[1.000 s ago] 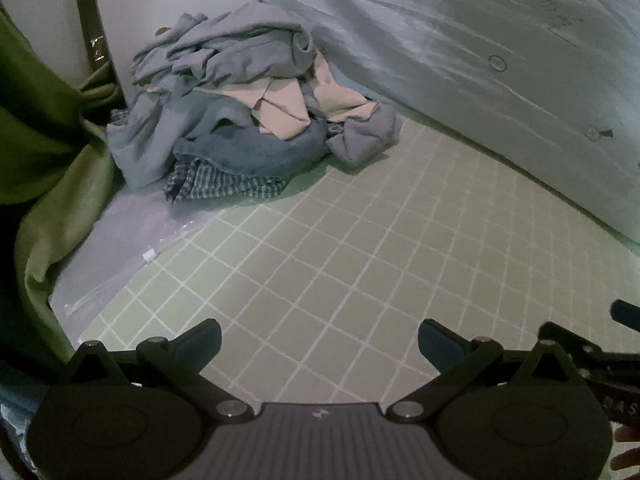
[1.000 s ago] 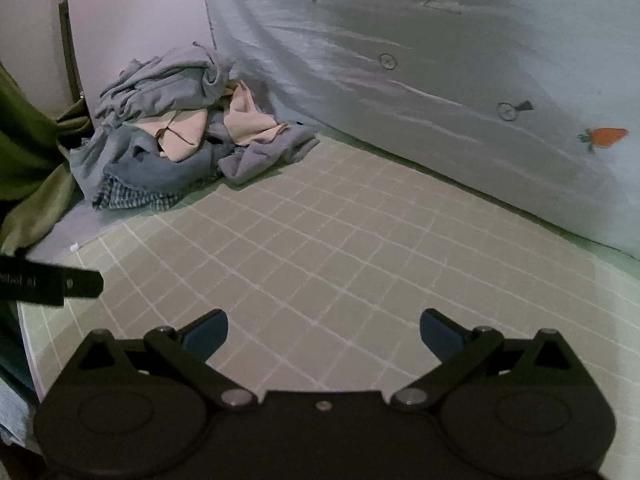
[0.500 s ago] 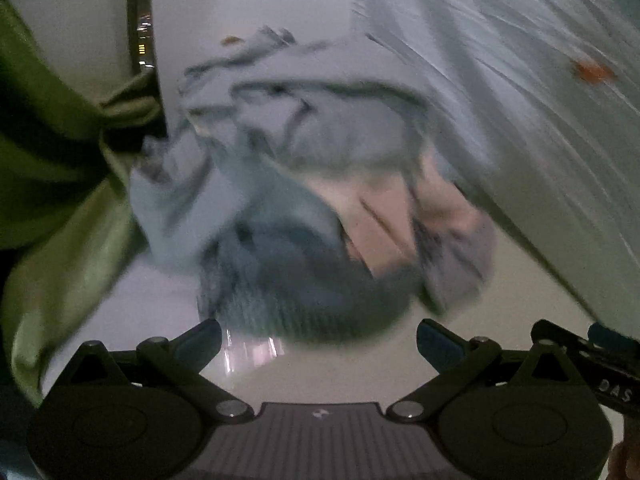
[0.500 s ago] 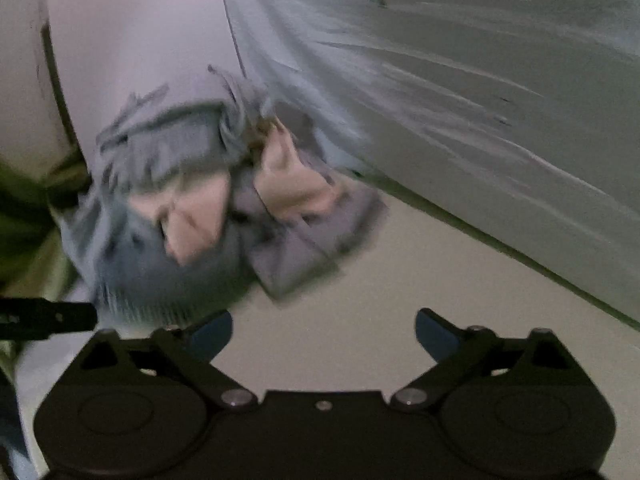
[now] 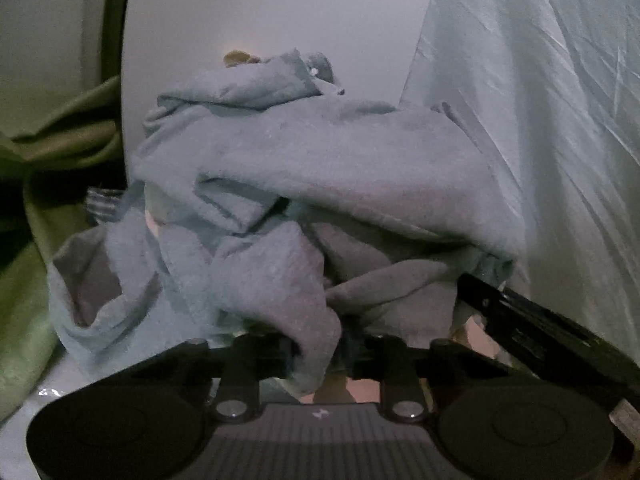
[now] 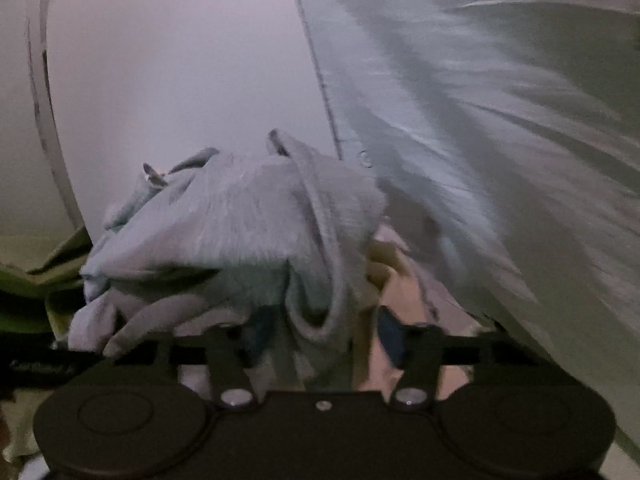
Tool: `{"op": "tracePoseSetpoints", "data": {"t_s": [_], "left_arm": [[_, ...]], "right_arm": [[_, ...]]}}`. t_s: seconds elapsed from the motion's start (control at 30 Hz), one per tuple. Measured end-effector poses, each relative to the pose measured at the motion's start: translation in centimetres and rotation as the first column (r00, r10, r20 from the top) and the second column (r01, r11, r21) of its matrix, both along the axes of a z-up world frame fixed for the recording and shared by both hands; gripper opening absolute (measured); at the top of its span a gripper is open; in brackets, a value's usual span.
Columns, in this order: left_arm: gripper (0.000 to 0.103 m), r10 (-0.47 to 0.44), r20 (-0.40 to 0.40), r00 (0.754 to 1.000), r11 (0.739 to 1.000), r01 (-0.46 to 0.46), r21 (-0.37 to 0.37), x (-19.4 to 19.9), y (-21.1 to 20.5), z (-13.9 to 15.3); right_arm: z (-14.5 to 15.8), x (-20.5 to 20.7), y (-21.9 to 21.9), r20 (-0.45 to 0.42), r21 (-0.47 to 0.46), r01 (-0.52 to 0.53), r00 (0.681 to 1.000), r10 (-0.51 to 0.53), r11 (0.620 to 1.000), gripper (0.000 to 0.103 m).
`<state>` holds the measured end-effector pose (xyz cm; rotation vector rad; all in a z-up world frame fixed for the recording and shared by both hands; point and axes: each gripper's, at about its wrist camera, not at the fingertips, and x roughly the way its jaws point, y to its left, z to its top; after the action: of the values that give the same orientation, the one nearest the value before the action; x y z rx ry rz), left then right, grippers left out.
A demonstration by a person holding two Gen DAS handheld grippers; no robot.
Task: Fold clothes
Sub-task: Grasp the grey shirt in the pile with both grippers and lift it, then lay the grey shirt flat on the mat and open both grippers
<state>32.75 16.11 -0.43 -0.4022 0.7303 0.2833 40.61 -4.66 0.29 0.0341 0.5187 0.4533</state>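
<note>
Pale blue sheet [image 5: 540, 120] hangs right; green fabric [image 5: 52, 152] left; white panel [image 5: 260, 12] behind.

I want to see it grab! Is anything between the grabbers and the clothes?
Nothing visible. The left gripper is already closed on a fold of the grey-blue garment, and the right gripper has a fold of the same pile between its fingers, not fully closed.

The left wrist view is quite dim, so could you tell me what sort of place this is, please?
Probably a bedroom or another room at home. A heap of unsorted clothes lies against a plain white wall, a pale blue sheet hangs beside it, and green fabric is bunched on the other side.
</note>
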Motion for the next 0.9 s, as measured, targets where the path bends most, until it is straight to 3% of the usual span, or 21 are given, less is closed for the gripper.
{"op": "tracePoseSetpoints", "data": {"t_s": [0.03,0.07,0.17,0.27,0.43,0.57,0.67,0.77,0.83,0.9], "left_arm": [[0.015,0.002,0.005,1.000,1.000,-0.003,0.022,-0.2,-0.5,0.1],[0.014,0.002,0.013,1.000,0.999,-0.002,0.041,-0.5,-0.9,0.4],[0.011,-0.018,0.048,0.999,0.997,0.014,0.075,-1.8,-2.2,1.5],[0.011,-0.069,0.096,0.993,0.996,0.064,0.060,-4.4,-4.4,3.4],[0.010,-0.193,0.149,0.970,0.981,0.194,0.009,-10.1,-10.0,5.6],[0.000,-0.377,0.096,0.921,0.924,0.381,-0.030,-16.4,-17.0,4.4],[0.000,-0.531,0.018,0.847,0.846,0.531,-0.043,-21.7,-23.0,1.7],[0.001,-0.610,-0.067,0.789,0.792,0.608,-0.056,-26.5,-27.5,-1.3],[0.004,-0.614,-0.114,0.781,0.790,0.606,-0.098,-29.0,-28.9,-2.6],[0.011,-0.604,-0.151,0.783,0.797,0.594,-0.107,-30.7,-29.8,-3.4]], "right_arm": [[0.2,-0.2,-0.1,0.017,-0.007,0.000,1.000,0.000,1.000,0.008],[0.3,-0.4,-0.1,0.033,-0.014,-0.001,0.999,0.001,1.000,0.006],[0.8,-1.0,-0.4,0.083,-0.034,-0.001,0.997,0.003,0.999,0.005],[1.4,-2.0,-1.0,0.134,-0.050,0.005,0.991,0.002,0.999,0.005],[3.8,-11.1,-7.8,0.230,-0.057,0.118,0.968,-0.102,0.991,0.005],[4.0,-21.1,-15.8,0.212,-0.055,0.279,0.942,-0.262,0.959,0.005],[1.9,-29.2,-21.8,0.120,-0.086,0.396,0.915,-0.385,0.914,0.003],[-1.2,-37.4,-26.8,0.018,-0.165,0.503,0.862,-0.507,0.849,0.003],[-3.0,-42.0,-29.5,-0.005,-0.261,0.577,0.801,-0.599,0.773,0.003],[-4.3,-46.1,-33.6,-0.070,-0.283,0.661,0.709,-0.702,0.695,0.003]]}}
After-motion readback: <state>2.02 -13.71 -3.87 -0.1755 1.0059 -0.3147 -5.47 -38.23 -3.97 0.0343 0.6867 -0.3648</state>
